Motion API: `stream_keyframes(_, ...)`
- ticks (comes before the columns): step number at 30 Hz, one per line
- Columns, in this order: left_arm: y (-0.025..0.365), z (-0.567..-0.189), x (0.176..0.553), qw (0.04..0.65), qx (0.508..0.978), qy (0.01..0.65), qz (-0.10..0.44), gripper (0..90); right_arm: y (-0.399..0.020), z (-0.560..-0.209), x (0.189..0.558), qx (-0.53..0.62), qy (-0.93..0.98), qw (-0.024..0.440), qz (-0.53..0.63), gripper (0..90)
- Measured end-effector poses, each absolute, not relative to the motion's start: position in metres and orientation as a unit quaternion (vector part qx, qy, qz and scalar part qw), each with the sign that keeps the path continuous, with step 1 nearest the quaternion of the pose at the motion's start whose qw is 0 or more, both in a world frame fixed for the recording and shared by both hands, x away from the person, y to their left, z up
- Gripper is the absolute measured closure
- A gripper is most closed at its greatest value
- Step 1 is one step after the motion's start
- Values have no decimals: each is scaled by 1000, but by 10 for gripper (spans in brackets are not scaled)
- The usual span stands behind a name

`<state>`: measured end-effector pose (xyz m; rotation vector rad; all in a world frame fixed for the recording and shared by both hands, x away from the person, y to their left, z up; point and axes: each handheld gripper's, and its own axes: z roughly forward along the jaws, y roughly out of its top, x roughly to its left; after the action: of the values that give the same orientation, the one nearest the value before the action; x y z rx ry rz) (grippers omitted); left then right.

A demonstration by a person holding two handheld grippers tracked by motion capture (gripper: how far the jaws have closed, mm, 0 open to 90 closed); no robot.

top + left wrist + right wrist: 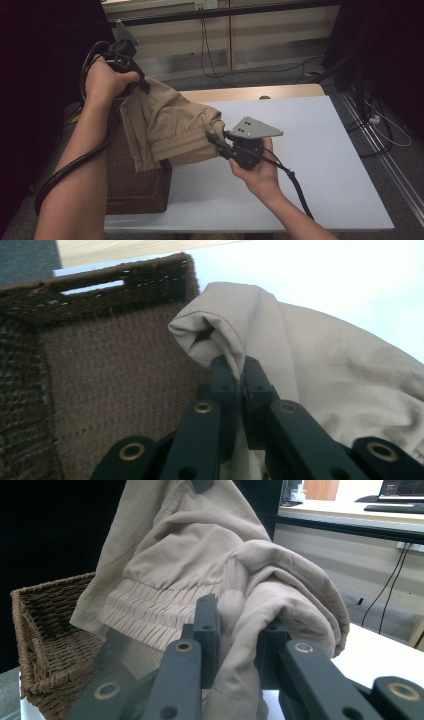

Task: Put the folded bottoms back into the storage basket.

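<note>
High view is looking dim, w/ room edges going near black; white table point(320, 150) is catching most light. Left gripper view is washing out at the table top right, jaws soft and blurred up close. Right gripper view is showing a black backdrop left, foreground jaws out of focus.

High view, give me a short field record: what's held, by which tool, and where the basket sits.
held item: beige garment
left tool: shut on a garment fold, raised above the basket
right tool: shut on the elastic waistband end
garment state: stretched between both tools, hanging over the basket
basket: brown wicker, on the table's left edge
table: white top
</note>
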<state>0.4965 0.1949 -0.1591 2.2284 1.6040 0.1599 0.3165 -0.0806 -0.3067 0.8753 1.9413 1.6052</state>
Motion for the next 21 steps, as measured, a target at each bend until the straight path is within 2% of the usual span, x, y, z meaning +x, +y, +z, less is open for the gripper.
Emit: stream_keyframes(21,217,-157,495,192,787,582,71,872,-58,-309,321,314,708,222,592,771)
